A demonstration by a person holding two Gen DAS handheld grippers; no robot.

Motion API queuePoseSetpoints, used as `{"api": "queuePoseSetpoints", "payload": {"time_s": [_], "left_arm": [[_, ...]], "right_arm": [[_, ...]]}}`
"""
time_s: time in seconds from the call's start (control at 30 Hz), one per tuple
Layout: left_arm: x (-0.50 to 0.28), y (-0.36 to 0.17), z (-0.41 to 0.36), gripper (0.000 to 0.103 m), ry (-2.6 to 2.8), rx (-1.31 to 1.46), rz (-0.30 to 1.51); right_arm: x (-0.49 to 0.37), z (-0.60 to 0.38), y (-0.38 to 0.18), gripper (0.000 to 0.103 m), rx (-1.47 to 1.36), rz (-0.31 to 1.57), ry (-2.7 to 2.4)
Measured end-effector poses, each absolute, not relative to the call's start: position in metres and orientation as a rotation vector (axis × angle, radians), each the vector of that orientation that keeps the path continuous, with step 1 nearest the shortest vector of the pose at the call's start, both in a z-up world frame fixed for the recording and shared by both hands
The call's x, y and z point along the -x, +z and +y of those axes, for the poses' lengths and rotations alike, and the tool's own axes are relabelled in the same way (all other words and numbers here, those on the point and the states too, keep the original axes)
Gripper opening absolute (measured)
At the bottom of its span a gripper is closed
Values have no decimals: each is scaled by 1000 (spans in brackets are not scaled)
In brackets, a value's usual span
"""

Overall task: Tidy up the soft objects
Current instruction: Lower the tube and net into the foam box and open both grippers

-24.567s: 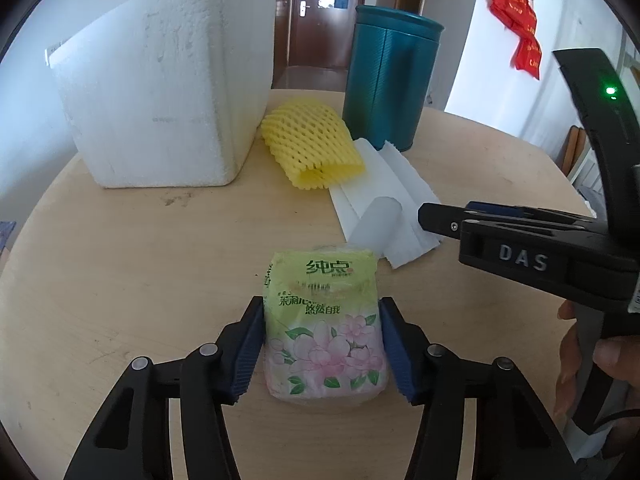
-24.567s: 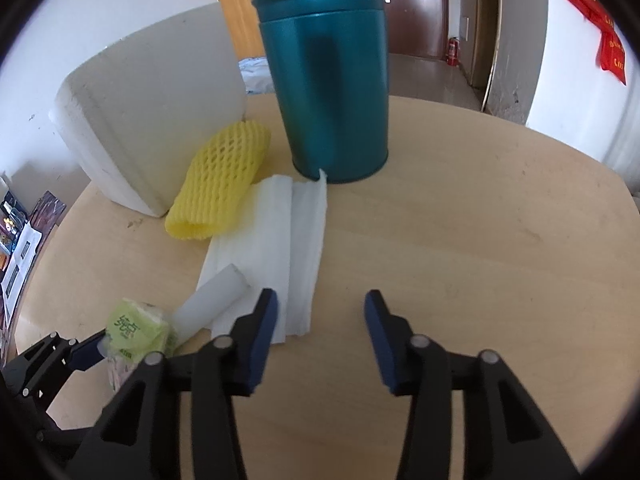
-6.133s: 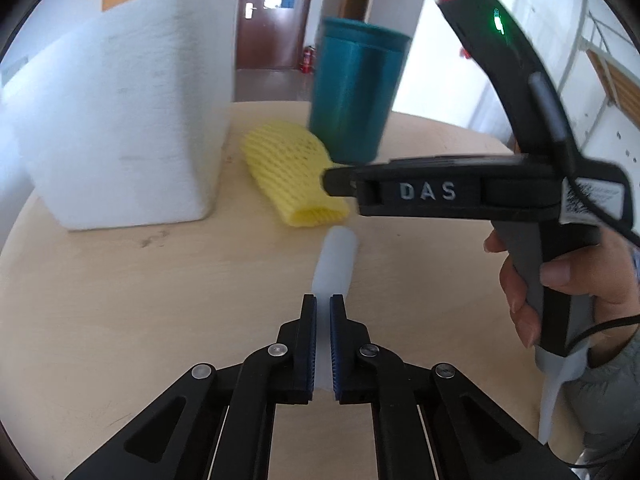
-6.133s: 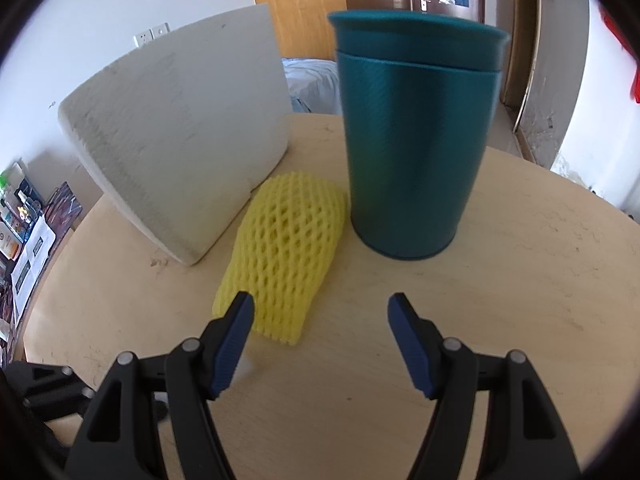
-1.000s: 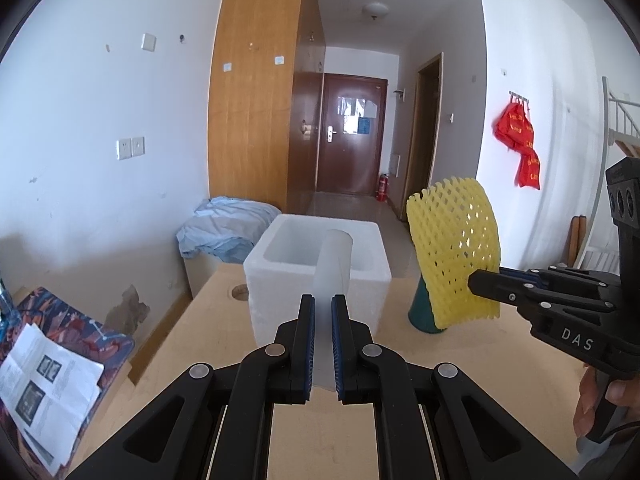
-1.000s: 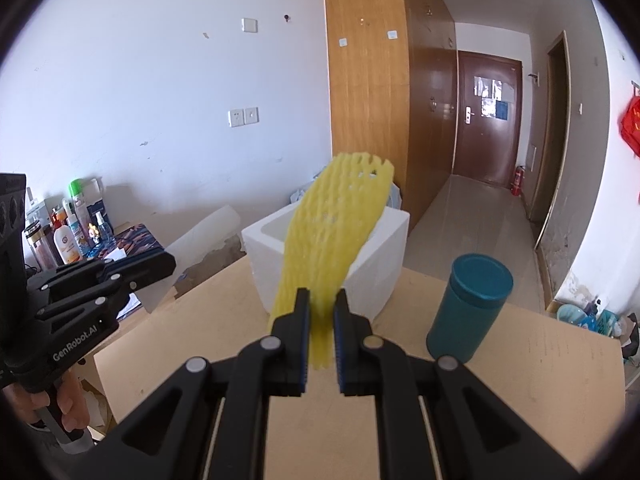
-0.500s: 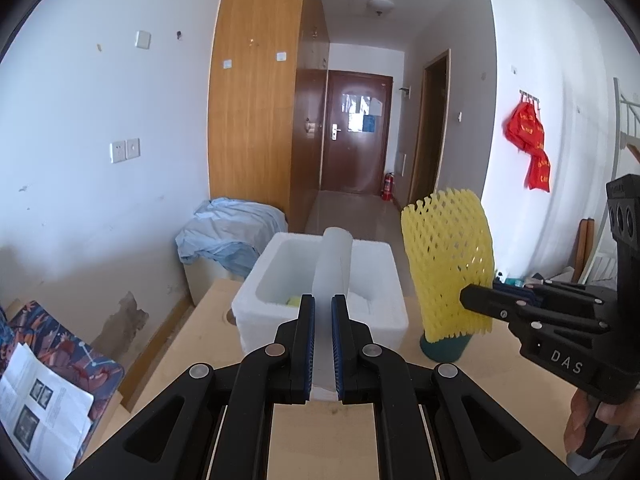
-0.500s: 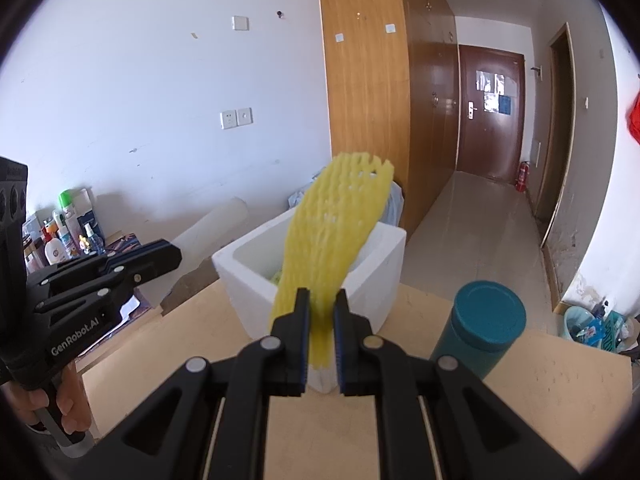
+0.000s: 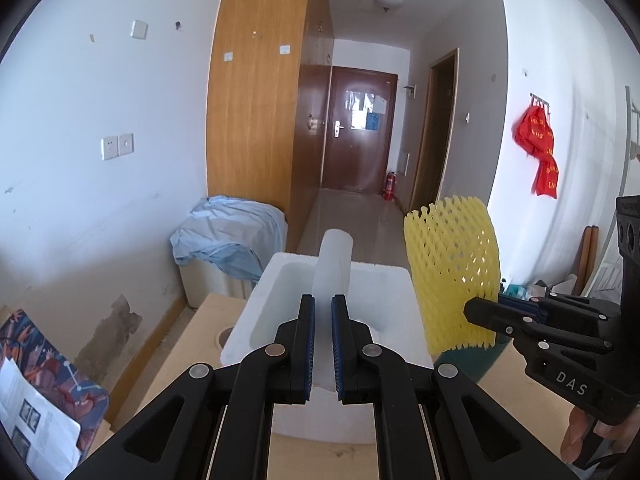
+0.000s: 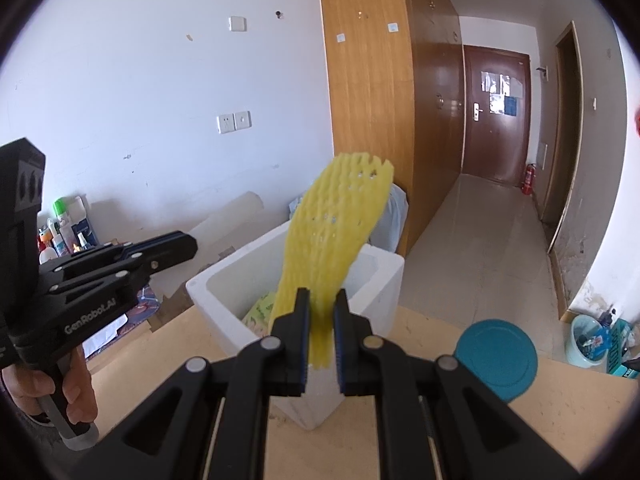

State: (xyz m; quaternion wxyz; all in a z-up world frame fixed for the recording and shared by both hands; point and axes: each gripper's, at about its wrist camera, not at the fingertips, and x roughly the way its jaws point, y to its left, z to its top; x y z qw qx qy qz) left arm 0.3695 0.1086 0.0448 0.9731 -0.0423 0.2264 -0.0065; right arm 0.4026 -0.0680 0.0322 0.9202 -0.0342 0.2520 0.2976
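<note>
My left gripper (image 9: 322,344) is shut on a white foam tube (image 9: 333,264) and holds it upright above the open white foam box (image 9: 394,292). My right gripper (image 10: 321,340) is shut on a yellow foam net sleeve (image 10: 332,232) and holds it over the near side of the same box (image 10: 384,280). The sleeve (image 9: 454,276) and right gripper also show at the right of the left wrist view. A green tissue pack (image 10: 260,310) lies inside the box. The left gripper (image 10: 120,264) shows at the left of the right wrist view with the tube (image 10: 228,220).
A teal canister (image 10: 496,360) stands on the round wooden table (image 10: 560,412) right of the box; its base shows below the sleeve in the left wrist view (image 9: 468,364). Papers (image 9: 36,420) lie off the table's left edge. A hallway and door lie beyond.
Both grippers have moved closer to the box with their loads. The box looks larger and lower, and its inside shows more.
</note>
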Motion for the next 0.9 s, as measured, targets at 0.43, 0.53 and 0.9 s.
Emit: {"api": "queuePoseSetpoints", "payload": {"time_s": [0.43,0.53,0.9], "left_arm": [[-403,28,116,8,9,82,498],[-407,23,116,10,0,80,505],[-414,18,113,10,11,69,491]], "right_arm": [[-420,-63,18,14,76,571,615],[-420,-59,19,13,80,575,619],[-429,-55,17,13,86,594,615]]}}
